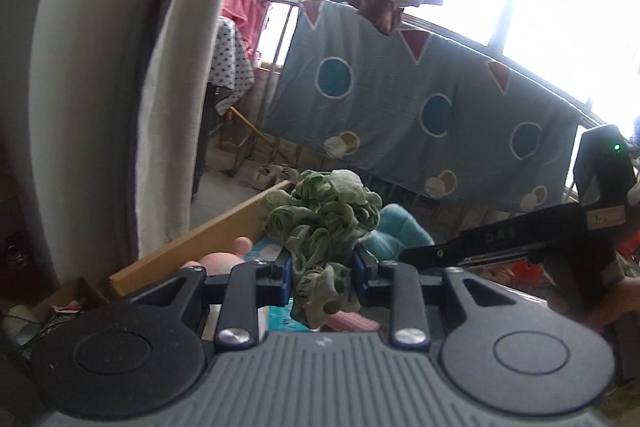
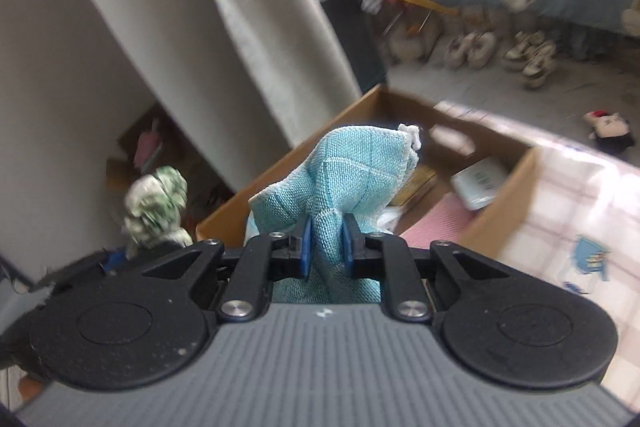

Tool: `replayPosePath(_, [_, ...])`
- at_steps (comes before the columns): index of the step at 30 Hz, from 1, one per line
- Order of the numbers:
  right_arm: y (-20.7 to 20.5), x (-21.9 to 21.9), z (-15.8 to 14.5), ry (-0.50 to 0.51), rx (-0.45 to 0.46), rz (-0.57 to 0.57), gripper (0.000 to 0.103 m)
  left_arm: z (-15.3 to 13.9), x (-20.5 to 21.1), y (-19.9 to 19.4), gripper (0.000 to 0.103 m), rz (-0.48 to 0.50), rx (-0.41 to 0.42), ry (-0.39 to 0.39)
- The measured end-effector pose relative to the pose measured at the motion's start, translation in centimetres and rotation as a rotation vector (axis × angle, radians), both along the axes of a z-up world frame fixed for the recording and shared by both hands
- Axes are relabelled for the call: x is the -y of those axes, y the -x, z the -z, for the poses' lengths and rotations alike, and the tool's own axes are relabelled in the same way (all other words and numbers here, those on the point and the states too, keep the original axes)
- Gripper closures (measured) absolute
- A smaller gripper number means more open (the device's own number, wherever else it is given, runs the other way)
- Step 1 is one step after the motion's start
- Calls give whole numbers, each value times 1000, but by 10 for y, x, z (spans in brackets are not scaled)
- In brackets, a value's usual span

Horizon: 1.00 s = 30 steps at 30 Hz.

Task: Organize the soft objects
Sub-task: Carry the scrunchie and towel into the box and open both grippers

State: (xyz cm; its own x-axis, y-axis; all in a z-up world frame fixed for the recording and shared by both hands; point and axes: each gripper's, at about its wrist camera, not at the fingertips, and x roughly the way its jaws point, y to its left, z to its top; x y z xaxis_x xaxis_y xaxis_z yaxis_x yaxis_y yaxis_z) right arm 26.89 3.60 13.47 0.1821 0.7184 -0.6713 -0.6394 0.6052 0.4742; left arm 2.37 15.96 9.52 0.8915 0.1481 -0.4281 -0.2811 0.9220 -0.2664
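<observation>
While both tongs are loaded and held above the box, the following entries apply.

Left gripper (image 1: 322,273): closed on the green scrunched cloth (image 1: 320,227); the blue pads pinch a narrow waist of it, with most of the bundle bulging above and a tail hanging below.

Right gripper (image 2: 326,245): closed on the teal woven cloth (image 2: 344,167); the jaws clamp one gathered fold, and the rest fans upward with its stitched white edge free.

Cardboard box (image 2: 504,195): open-topped, below and ahead of both tools; it already holds a pink sheet, a pale packet and some flat items. Judged to be the likely destination.

Checked bedcover (image 2: 580,195): lies beside the box on its right side.

Small plush toy (image 2: 610,129): on the floor, well apart from the box.

Risk, slippage: the green cloth is held by a thin part only; a jolt could pull it through the pads and drop it outside the box.

Risk, snagging: the teal cloth's loose corner tuft could catch on the box wall during lowering, leaving it draped over the rim.

Risk, collision: the two tools sit near each other, the right one's body crossing the left wrist view; releasing together could tangle the cloths or knock the jaws.

Risk, visibility: the right wrist view is blurred and each cloth hides the drop spot, so aim is uncertain.
</observation>
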Motion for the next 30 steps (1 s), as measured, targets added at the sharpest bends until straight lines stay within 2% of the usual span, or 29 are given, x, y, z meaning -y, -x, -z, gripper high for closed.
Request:
replayPosePath(4, [3,-73,43,171,-58,-101,89,9,-27,6,73,-60,-25,12])
replayPosePath(8, [10,-120,82,333,-120,-156,89,19,-44,5,73,-74,-44,38])
replayPosePath(11, [23,-129,100,414,-145,-201,88,24,-47,-2,73,-63,-56,50])
replayPosePath(16, [29,-131,119,489,-217,-266,83,30,-43,-6,73,-35,-63,62])
replayPosePath(19, [39,-126,127,512,-231,-301,71,30,-41,-9,73,-26,-66,57])
replayPosePath(22, [45,-122,118,463,-238,-313,55,31,-39,-12,73,-17,-77,51])
replayPosePath(25, [48,-100,89,350,-215,-300,44,32,-38,-15,73,-7,-96,42])
replayPosePath(28, [46,-64,55,239,-144,-258,30,32,-36,-25,73,20,-122,42])
replayPosePath(30, [45,-36,36,186,-97,-221,28,34,-34,-39,73,69,-157,56])
